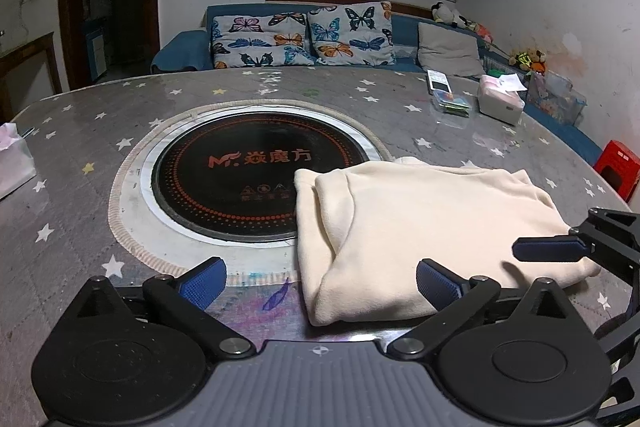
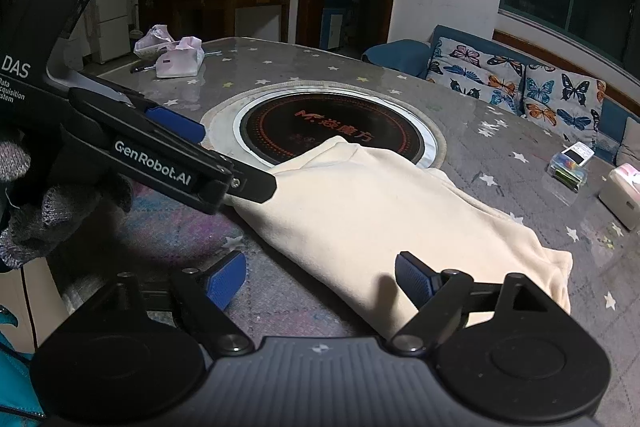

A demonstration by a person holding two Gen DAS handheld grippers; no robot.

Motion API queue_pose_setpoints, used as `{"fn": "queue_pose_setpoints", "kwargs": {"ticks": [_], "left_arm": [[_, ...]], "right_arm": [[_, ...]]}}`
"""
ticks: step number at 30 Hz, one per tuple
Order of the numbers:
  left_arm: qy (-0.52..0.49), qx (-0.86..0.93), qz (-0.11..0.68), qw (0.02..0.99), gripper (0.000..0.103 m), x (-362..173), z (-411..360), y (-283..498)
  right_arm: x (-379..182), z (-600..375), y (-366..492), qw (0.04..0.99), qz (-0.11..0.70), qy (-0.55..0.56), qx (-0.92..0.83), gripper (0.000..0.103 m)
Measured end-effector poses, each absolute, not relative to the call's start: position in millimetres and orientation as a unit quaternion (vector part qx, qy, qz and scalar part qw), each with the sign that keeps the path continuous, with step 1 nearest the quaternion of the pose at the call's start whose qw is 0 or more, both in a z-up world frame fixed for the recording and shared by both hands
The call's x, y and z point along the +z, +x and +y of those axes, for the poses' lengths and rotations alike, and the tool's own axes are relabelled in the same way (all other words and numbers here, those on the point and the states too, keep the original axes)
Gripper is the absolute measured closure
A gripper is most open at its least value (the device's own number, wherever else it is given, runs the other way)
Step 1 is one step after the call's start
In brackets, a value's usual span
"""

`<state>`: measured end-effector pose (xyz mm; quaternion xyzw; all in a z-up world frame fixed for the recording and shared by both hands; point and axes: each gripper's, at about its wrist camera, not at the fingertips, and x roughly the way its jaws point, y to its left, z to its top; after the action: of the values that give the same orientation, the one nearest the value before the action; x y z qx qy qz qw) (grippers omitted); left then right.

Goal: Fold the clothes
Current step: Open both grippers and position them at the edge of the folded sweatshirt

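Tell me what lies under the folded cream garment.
The cream garment covers part of the round black cooktop and the star-patterned tablecloth. Whatever else lies beneath is hidden.

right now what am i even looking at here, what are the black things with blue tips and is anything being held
They are two hand-held grabbers a person carries, each with a camera looking along its blue-padded jaws. One picture comes from the left gripper, the other from the right gripper. Between them a folded cream garment lies on a star-patterned table, partly over a round black hotplate. Both sets of jaws stand open; nothing is held. The gloved hand holds the left gripper.
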<state>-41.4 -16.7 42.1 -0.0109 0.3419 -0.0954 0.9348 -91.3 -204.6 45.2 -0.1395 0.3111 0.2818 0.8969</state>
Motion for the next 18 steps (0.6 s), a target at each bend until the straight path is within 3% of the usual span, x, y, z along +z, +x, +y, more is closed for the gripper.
{"fn": "queue_pose_setpoints", "kwargs": {"ticks": [12, 18], "left_arm": [[-0.024, -0.096, 0.33, 0.939, 0.0, 46.1, -13.3, -42.2], [-0.024, -0.099, 0.323, 0.941, 0.0, 48.7, -17.6, -42.7]], "right_arm": [[44.5, -204.4, -93.5, 0.907, 0.298, -0.136, 0.264, 0.001], [46.3, -206.2, -95.8, 0.916, 0.285, -0.138, 0.249, 0.0]]}}
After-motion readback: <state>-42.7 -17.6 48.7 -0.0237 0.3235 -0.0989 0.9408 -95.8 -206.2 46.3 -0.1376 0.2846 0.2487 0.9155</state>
